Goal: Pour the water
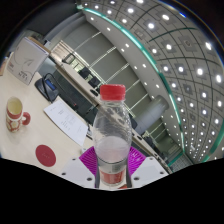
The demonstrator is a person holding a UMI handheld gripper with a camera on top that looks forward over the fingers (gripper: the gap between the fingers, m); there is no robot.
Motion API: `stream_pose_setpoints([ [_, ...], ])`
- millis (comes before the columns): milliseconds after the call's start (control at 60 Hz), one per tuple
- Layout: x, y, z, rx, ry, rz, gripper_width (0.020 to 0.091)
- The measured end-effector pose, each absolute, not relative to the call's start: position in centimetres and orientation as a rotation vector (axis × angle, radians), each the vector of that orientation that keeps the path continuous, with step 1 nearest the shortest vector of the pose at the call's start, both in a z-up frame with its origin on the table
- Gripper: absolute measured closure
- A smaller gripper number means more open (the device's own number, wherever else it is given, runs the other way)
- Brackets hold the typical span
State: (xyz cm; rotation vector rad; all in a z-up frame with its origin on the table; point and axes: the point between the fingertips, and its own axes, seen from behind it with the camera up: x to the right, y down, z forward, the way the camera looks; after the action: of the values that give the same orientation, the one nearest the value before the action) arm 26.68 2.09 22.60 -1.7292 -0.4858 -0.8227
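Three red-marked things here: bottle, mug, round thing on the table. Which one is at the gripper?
The red-capped bottle: it stands between the fingers; the mug and the red disc sit off to one side.

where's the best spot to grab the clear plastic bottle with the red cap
Probably the straight lower body near the red label band, from the side. The clear plastic bottle with the red cap already sits there between the tool's pink pads. The neck narrows toward the cap, so higher up would likely slip.

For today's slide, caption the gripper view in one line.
Gripper holds a red-capped water bottle tilted above a table bearing a mug.
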Motion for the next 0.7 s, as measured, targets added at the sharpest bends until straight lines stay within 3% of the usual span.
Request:
stream_pose_setpoints([
  [167,17.7,4.6,23.8,-1.528,-0.853,-1.094,0.0750],
  [533,7.6,7.9,19.4,-1.010,-1.491,-1.569,0.0750],
  [700,7.7,8.3,17.6,-1.014,-1.574,-1.600,0.0749],
])
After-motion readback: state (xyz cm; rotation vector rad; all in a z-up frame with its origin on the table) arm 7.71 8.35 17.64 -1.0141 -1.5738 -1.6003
